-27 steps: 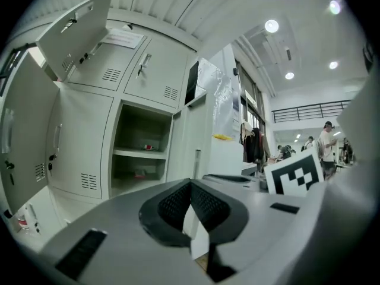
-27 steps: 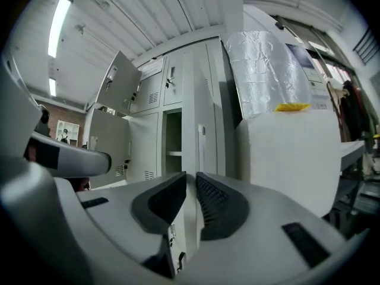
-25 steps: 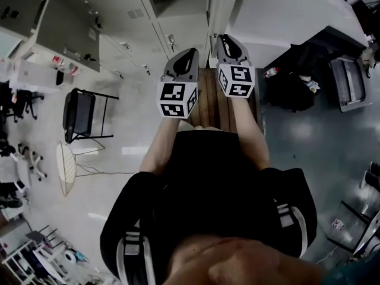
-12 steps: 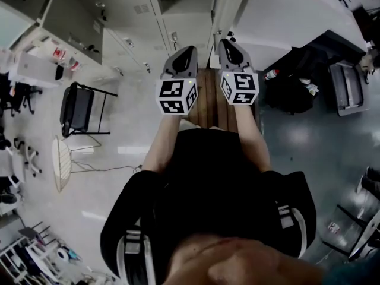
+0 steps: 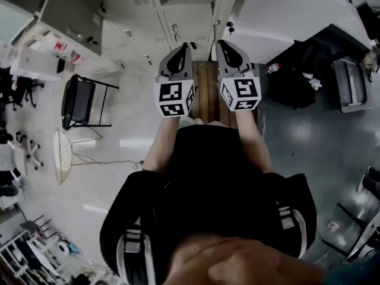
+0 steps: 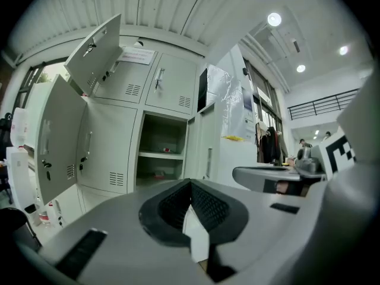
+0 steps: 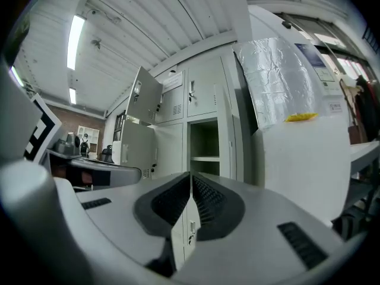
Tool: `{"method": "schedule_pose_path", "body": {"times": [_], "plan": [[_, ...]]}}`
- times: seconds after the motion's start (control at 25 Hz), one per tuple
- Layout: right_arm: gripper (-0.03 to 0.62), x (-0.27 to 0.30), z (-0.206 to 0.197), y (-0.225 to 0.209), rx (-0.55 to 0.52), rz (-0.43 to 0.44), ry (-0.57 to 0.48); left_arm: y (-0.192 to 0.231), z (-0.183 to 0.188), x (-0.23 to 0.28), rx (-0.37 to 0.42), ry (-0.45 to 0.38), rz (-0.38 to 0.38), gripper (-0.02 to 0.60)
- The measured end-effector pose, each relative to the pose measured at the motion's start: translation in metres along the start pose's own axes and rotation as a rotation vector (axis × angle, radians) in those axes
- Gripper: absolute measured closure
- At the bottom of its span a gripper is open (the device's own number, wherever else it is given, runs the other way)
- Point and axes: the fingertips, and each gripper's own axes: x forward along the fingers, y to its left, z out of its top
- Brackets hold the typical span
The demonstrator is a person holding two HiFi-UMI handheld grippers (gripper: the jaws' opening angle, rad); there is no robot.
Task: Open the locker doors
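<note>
Grey metal locker doors [image 6: 172, 85]: the bank stood ahead of both grippers, well apart from them, and nothing touched it. In the left gripper view the open upper door [image 6: 95, 49] was swung out at top left. The tall door [image 6: 59, 138] below it also stood open. The middle compartment [image 6: 160, 150] was exposed, with a shelf inside. The doors above that compartment were closed.

Left gripper [image 6: 191, 184]: jaws together at the tips, nothing gripped. Right gripper [image 7: 190, 176]: jaws had just been closing and their tips met, with nothing between them.

In the head view both grippers sat side by side, pointing at the lockers, over a brown slatted wooden board [image 5: 206, 94]. A black folding chair [image 5: 80, 108] stood off to the left on the floor. In the right gripper view a large white cabinet [image 7: 297, 159] stood right of the lockers, with a crinkled clear plastic sheet [image 7: 276, 79] on its face.
</note>
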Motion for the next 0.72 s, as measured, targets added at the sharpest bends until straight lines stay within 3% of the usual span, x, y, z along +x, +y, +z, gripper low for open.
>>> {"method": "schedule_pose_path", "body": {"times": [0.24,0.44,0.72], "plan": [[0.565,-0.003,0.0,0.004,-0.001,0.014,-0.002,0.0,0.0,-0.007,0.013,-0.002,0.017,0.572],[0.576,-0.001,0.0,0.017,-0.071,0.045,0.005,-0.007,-0.003,-0.009,0.011,0.016,-0.006,0.572],[0.577,-0.003,0.0,0.013,-0.057,0.048,0.004,-0.016,-0.003,-0.005,0.018,0.021,-0.023,0.572]]}}
